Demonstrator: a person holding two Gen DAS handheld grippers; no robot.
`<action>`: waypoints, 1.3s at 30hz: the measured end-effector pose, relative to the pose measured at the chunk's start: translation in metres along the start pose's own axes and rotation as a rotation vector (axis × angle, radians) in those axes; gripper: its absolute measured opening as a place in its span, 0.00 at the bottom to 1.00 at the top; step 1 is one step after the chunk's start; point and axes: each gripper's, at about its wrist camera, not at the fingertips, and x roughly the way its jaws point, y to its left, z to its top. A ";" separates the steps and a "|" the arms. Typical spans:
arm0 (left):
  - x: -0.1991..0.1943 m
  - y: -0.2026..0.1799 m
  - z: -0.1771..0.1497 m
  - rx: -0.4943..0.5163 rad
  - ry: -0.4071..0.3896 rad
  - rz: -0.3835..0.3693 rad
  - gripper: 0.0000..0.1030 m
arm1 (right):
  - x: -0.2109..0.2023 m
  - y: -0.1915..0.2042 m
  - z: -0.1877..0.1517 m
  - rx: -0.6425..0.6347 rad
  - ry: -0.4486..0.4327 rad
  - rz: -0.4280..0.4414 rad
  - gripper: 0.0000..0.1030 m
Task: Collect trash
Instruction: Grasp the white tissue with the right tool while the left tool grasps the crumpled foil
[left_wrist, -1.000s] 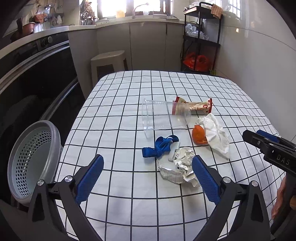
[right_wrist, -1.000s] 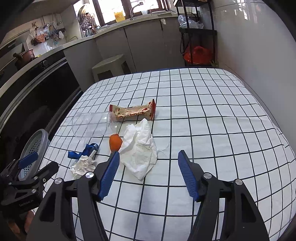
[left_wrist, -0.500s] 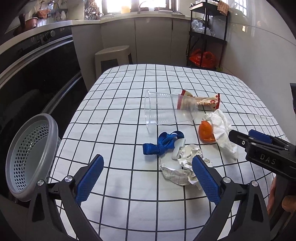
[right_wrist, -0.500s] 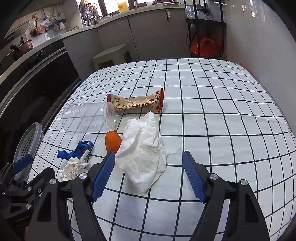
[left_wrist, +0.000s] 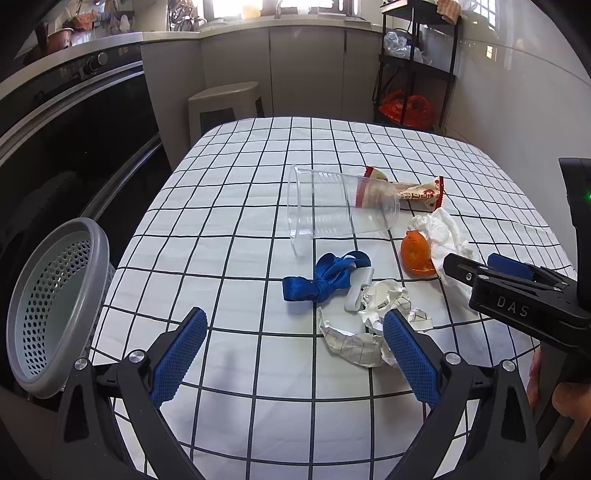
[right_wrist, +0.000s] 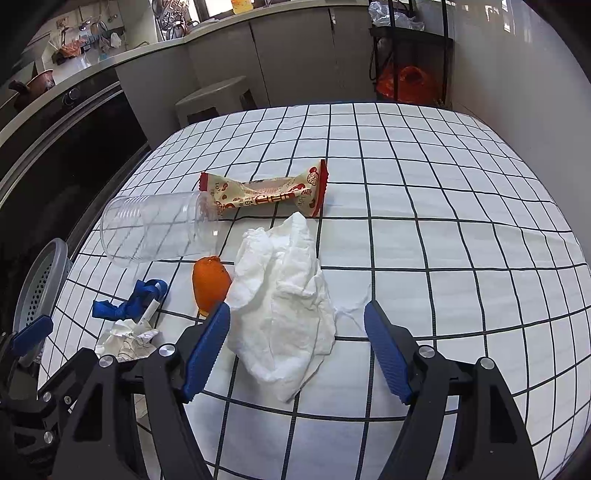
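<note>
A kitchen with grey cabinets and a dark oven front surrounds a tabletop (right_wrist: 461, 192) covered by a white cloth with black grid lines.

The right tool (right_wrist: 297, 350) stands wide apart and holds nothing. Its blue pads hang just above the cloth, and the near end of the crumpled white tissue (right_wrist: 288, 310) lies between them, closer to the left pad; I cannot tell if that pad touches it. The tool points down at a slant toward the tabletop. In the left wrist view it comes in from the right edge, with part of the person's hand (left_wrist: 565, 398) on its handle.

The left tool (left_wrist: 295, 354) is also spread wide and empty, tilted downward over the near part of the tabletop. Its right pad is just beside the crumpled paper (left_wrist: 369, 328), in front of the paper's edge; contact is not clear.

Just behind the paper lies a knotted blue strap (left_wrist: 325, 278) with a small grey piece. To the right of it, an orange peel (left_wrist: 415, 253) touches the tissue. Farther away, a clear plastic cup (left_wrist: 340, 210) lies on its side, and behind it a red and cream snack wrapper (right_wrist: 266, 194) lies flat.

A grey perforated basket (left_wrist: 55, 302) stands at the left edge of the tabletop, tilted toward the camera. Beyond the tabletop there are a stool (left_wrist: 225, 103) and a black shelf rack (left_wrist: 417, 62).
</note>
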 end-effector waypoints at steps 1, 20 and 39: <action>0.000 0.000 0.000 -0.001 0.000 -0.002 0.91 | 0.000 0.000 0.000 -0.001 0.001 -0.003 0.70; -0.009 -0.006 -0.002 0.005 -0.013 -0.046 0.91 | -0.009 -0.006 0.001 0.009 -0.019 -0.023 0.06; 0.018 -0.039 -0.006 0.036 0.042 -0.117 0.91 | -0.043 -0.025 0.004 0.087 -0.073 0.021 0.06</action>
